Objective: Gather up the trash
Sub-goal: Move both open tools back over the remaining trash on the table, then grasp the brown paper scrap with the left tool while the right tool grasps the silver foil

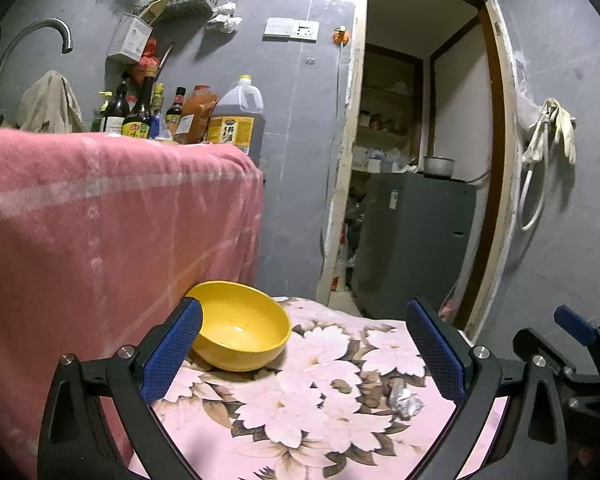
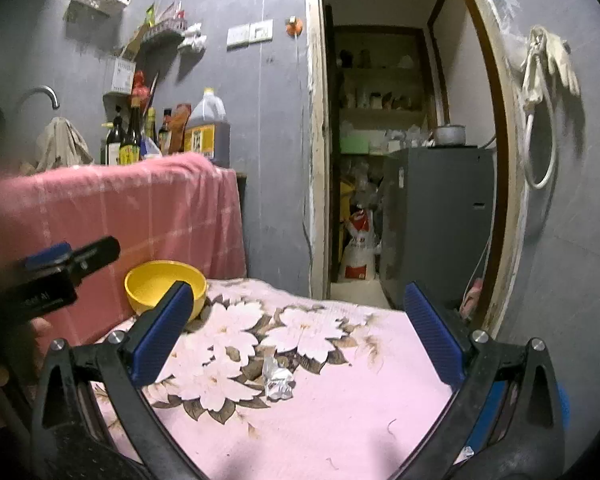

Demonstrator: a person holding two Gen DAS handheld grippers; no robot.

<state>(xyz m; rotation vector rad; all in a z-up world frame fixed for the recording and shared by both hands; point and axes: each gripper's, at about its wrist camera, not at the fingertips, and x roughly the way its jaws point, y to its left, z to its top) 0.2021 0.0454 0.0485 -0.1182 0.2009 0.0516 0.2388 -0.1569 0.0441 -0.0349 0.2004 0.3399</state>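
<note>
A crumpled silver-white wrapper (image 2: 278,378) lies on the pink flowered cloth (image 2: 340,420); it also shows in the left wrist view (image 1: 405,399), low right between my left fingers. A yellow bowl (image 1: 240,334) stands empty at the cloth's back left, also seen in the right wrist view (image 2: 160,286). My left gripper (image 1: 306,350) is open and empty, with its left pad (image 1: 172,354) just in front of the bowl. My right gripper (image 2: 300,332) is open and empty, above and behind the wrapper. The right gripper shows at the left view's right edge (image 1: 572,326).
A counter draped in a pink towel (image 1: 100,220) rises at the left, with sauce bottles and an oil jug (image 1: 236,120) on top. An open doorway (image 2: 400,160) with a grey fridge (image 2: 436,220) and shelves lies straight ahead. The cloth's far edge drops off toward the doorway.
</note>
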